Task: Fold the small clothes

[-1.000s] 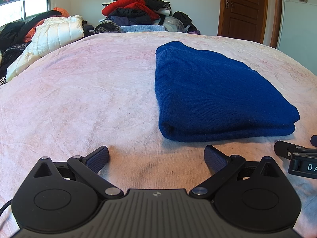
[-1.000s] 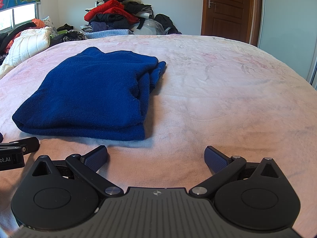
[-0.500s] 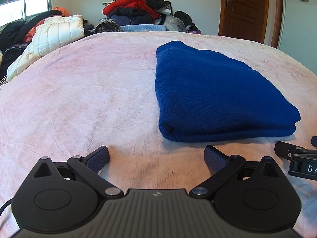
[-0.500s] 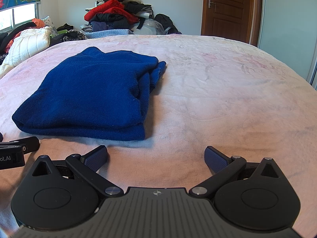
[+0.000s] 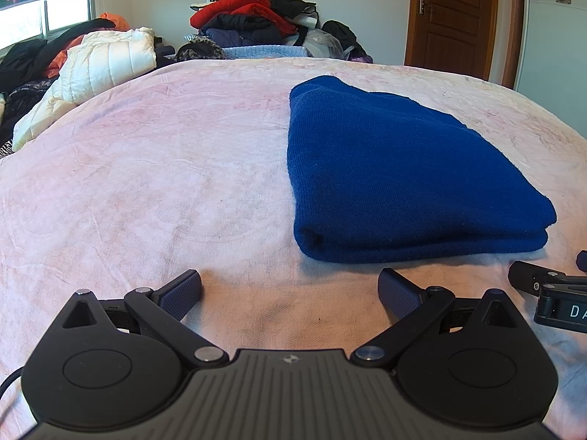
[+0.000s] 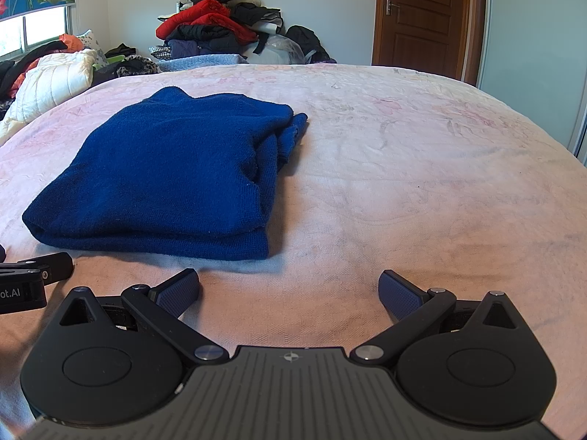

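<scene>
While both tongs, left and right, rest spread and empty, the blue sweater lies folded mid-bed; soft, limp knit, best pinched at near corners.

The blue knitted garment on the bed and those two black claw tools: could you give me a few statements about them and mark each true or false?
1. The blue knitted garment lies folded on the pale pink bedspread. True.
2. The left gripper is clamped on the garment. False: its jaws are spread wide over bare bedspread, short of the garment's near edge.
3. The right gripper holds nothing. True.
4. In the right wrist view the garment sits to the right of the gripper. False: it lies ahead and to the left.
5. A pile of red and dark clothes stands against the far wall. True.
6. The brown wooden door stands wide open. False: it is shut.
</scene>
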{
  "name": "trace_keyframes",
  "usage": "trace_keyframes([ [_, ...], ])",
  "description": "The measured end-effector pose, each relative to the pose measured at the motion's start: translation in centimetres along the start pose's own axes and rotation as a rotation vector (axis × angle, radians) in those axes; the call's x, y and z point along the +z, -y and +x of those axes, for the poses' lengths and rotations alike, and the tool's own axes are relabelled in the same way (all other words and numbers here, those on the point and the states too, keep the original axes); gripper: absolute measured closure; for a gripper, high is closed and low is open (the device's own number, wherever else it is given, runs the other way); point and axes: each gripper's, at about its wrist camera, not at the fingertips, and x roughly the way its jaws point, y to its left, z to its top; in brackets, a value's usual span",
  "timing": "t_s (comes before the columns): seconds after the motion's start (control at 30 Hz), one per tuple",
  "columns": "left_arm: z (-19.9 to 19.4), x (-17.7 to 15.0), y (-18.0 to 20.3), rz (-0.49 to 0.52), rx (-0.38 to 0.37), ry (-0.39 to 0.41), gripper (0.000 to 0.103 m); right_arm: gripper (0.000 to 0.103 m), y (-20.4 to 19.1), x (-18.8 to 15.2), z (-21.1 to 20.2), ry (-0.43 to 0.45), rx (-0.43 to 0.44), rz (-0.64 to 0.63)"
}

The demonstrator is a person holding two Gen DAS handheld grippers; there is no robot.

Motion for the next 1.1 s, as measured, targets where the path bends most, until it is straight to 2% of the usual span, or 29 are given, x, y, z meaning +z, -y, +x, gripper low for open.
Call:
trace_keyframes([
  [1.1,-0.21,-0.02,-0.31,0.002,-0.001,-0.003,0.000,0.001,0.01,-0.01,0.00,0.000,0.000,0.000],
])
